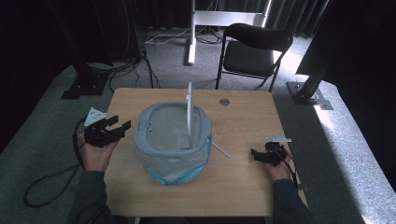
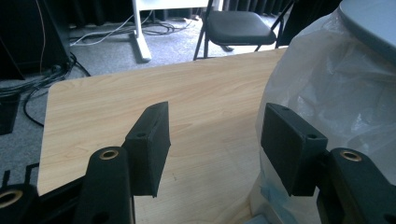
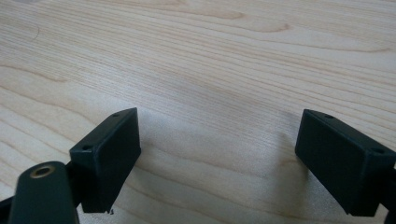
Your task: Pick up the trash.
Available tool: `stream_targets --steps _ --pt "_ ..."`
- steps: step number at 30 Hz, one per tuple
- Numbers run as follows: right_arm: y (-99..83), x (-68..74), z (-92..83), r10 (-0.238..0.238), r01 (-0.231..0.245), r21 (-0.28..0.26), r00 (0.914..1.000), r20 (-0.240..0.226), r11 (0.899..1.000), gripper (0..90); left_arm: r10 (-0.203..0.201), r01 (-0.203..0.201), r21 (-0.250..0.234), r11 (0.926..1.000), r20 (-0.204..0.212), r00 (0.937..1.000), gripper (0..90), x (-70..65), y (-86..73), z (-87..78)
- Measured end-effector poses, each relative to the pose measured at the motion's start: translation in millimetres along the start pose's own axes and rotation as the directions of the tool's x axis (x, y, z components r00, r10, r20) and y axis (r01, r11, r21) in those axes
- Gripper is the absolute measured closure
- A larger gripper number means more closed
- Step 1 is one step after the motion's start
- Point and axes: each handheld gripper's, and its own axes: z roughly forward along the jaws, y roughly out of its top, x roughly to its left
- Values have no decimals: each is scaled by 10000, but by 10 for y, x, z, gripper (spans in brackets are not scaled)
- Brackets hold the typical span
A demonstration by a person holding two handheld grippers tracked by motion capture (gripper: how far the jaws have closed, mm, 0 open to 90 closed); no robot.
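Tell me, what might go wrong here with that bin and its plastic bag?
The bag looks thin and bulges beside the open left gripper; a hard pinch could tear it or tug it off the grey rim. The lid stands upright on edge, so a shove to the bin might drop it shut. The right gripper is open, low over the table, and could scrape the wood.

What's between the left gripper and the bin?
Nothing visible. The left gripper, jaws open, sits just left of the bin, with only bare table between; in the left gripper view one jaw is right beside the bag.
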Motion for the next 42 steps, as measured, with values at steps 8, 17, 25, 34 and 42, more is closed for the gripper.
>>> stream_targets --steps 8,17,25,34,42 --pt "-1 1 -1 -12 12 2 10000 -13 10000 131 -86 86 -18 10000 -3 10000 421 11 -29 13" --pt "17 -1 -7 30 -30 128 10000 21 9999 174 -272 272 14 9996 -76 9996 419 39 -124 10" --pt "148 20 -108 503 -505 -47 9977 -460 9987 315 -517 523 241 9983 -229 9984 419 104 -275 31" --pt "415 188 -208 222 -286 -499 9920 -1240 9983 431 -783 795 412 9960 -294 9965 418 140 -417 119" --pt "704 333 -218 -198 76 -756 9865 -1624 9971 466 -904 920 631 9938 -275 9955 419 143 -517 227"
